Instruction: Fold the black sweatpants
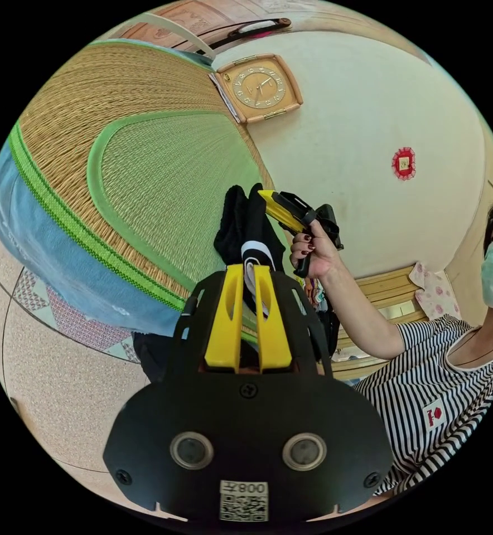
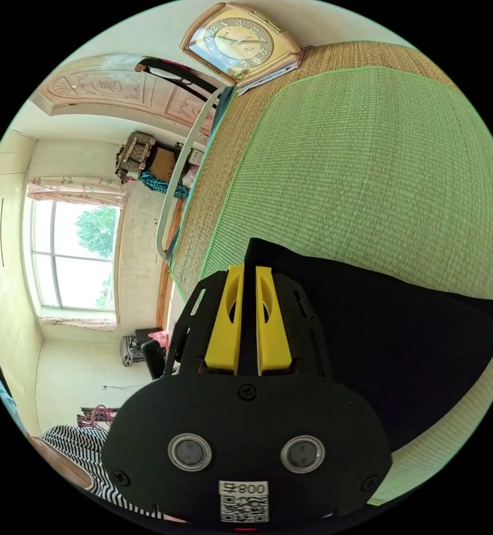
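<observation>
Left gripper view: both grippers, left gripper (image 1: 248, 267) & right gripper (image 1: 269, 196), clamped on black sweatpants (image 1: 241, 228); kept edges level w/ mat (image 1: 163, 167) before lowering.

I'm seeing the green mat (image 2: 380, 167) lying open beyond the sweatpants (image 2: 402, 345); a clock (image 2: 241, 42) is sitting at its far edge.

It was a bedroom in a home. A bed (image 2: 369, 167) wore a woven mat, a clock (image 2: 241, 42) leaned nearby, and a curtained window (image 2: 73, 256) lit stacked belongings.
</observation>
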